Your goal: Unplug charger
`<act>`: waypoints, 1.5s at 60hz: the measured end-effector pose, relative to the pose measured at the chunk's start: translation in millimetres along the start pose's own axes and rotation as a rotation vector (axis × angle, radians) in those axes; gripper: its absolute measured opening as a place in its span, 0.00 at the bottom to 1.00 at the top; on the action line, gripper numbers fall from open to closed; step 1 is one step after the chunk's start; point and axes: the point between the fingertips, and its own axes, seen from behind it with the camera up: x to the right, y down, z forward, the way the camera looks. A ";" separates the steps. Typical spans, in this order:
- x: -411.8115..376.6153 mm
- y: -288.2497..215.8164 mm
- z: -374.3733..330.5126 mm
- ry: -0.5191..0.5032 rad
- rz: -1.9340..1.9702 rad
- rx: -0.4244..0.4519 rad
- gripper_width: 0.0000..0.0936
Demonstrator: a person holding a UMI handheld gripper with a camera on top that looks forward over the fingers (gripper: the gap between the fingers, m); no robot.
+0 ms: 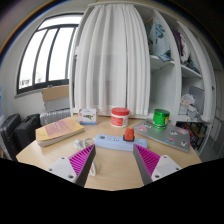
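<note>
Light wooden table [105, 165]. On it: book [60, 130] near one edge, small white box [88, 115], red-lidded container [120, 116], green cup [160, 118], white power strip [118, 142] with an orange plug [129, 134], grey flat device [168, 137].

A wooden table [60, 152] is seen in front, pale brown on top. Behind it, long white curtains [112, 60] are hung from high up. A big window [48, 52] with dark frames is set in the white wall beside them, and daylight is let in through it. On the other side of the curtains, white shelves [180, 62] are filled with things.
</note>
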 end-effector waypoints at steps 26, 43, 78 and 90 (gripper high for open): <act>55.2 3.3 127.2 0.070 0.037 -0.127 0.32; 52.2 -0.2 124.7 0.026 0.066 -0.109 0.13; 157.3 -13.1 53.6 0.085 0.032 -0.084 0.15; 166.1 50.6 64.7 0.070 0.019 -0.253 0.21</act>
